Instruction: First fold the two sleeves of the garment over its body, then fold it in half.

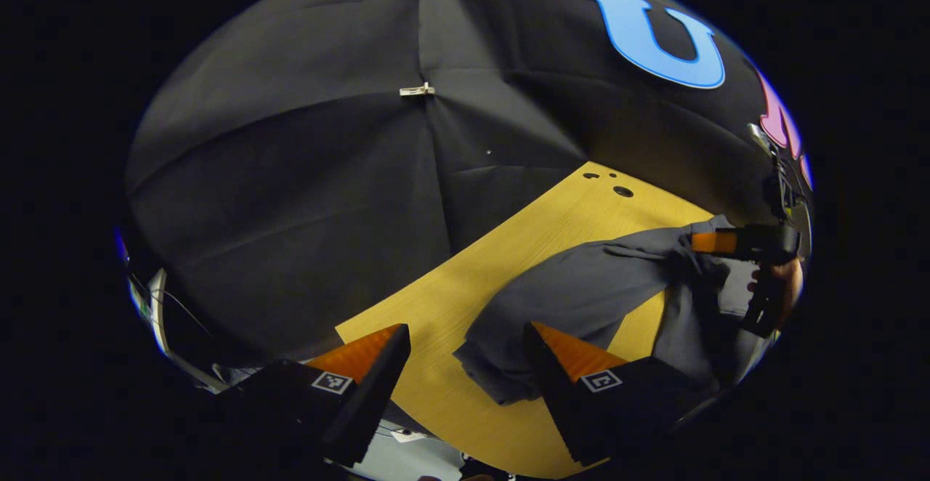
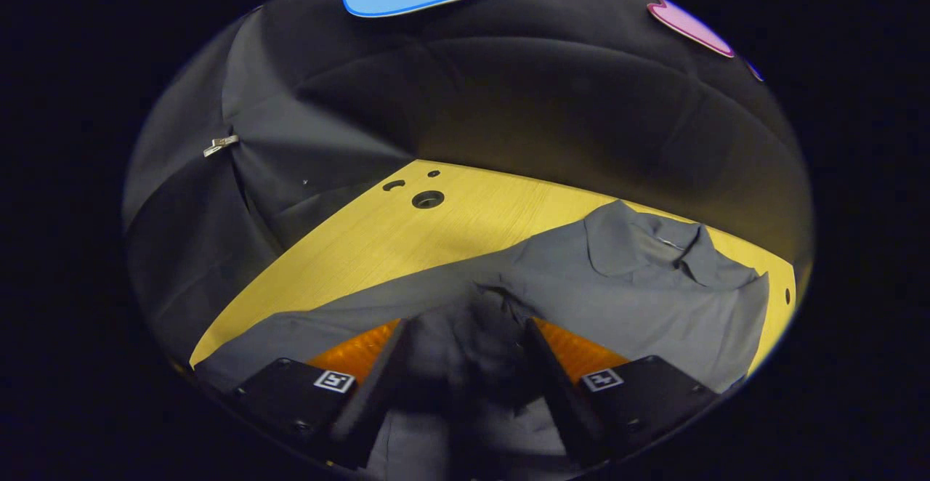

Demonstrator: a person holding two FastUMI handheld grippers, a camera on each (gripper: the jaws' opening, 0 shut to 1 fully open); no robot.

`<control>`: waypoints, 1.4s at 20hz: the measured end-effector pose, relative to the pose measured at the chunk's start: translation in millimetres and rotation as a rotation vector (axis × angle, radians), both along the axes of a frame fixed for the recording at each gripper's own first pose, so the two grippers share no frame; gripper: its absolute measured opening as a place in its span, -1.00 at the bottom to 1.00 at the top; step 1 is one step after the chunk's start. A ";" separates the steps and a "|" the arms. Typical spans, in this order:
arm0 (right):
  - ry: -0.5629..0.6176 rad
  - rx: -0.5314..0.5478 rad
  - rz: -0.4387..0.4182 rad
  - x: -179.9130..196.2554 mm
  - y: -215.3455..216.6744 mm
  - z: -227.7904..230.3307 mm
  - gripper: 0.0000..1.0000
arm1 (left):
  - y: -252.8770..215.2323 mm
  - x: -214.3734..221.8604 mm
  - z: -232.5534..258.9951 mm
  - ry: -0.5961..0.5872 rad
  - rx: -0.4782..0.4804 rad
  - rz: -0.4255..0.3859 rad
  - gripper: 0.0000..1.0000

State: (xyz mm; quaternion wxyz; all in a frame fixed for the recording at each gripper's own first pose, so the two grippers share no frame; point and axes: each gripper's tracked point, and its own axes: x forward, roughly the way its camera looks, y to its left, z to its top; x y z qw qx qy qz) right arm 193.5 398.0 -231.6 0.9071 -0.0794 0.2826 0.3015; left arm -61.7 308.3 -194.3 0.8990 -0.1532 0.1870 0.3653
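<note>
A dark grey collared garment (image 2: 639,285) lies spread on the yellow table (image 2: 436,234), its collar at the far right. One long sleeve (image 1: 581,285) runs across the table to a cuff end beside my left gripper's right finger. My left gripper (image 1: 467,328) hovers open over bare table, holding nothing. My right gripper (image 2: 466,321) sits low over the upper sleeve, jaws wide apart with rumpled fabric rising between them. In the left gripper view the right gripper (image 1: 697,243) shows at the far right, in a hand, with cloth gathered at its tip.
The table has a few round holes (image 2: 427,199) near its far corner. The booth's black cloth wall (image 1: 327,176) stands close behind the table, pinned with a small clip (image 1: 416,90). Bare tabletop lies left of the sleeve.
</note>
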 end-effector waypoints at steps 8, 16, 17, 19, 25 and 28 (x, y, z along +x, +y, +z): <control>-0.121 -0.011 -0.137 -27.0 -114.6 87.1 1.00 | 8.8 12.8 -49.4 0.040 -0.143 -0.006 0.92; -0.234 -0.050 -0.250 -85.8 -237.3 139.3 0.99 | 8.4 33.8 -70.9 0.110 -0.196 -0.112 0.84; -0.238 -0.057 -0.265 -93.1 -251.0 139.3 0.99 | 7.0 34.2 -72.1 0.125 -0.187 -0.123 0.82; -0.231 -0.045 -0.301 -107.5 -269.0 139.9 0.96 | 5.0 38.9 -76.8 0.162 -0.160 -0.149 0.77; -0.139 -0.013 -0.348 -127.7 -301.1 109.3 0.96 | -13.6 49.4 -76.7 0.254 -0.125 -0.220 0.01; -0.100 -0.002 -0.328 -127.0 -307.8 97.2 0.96 | -16.0 51.6 -75.4 0.239 -0.153 -0.184 -0.42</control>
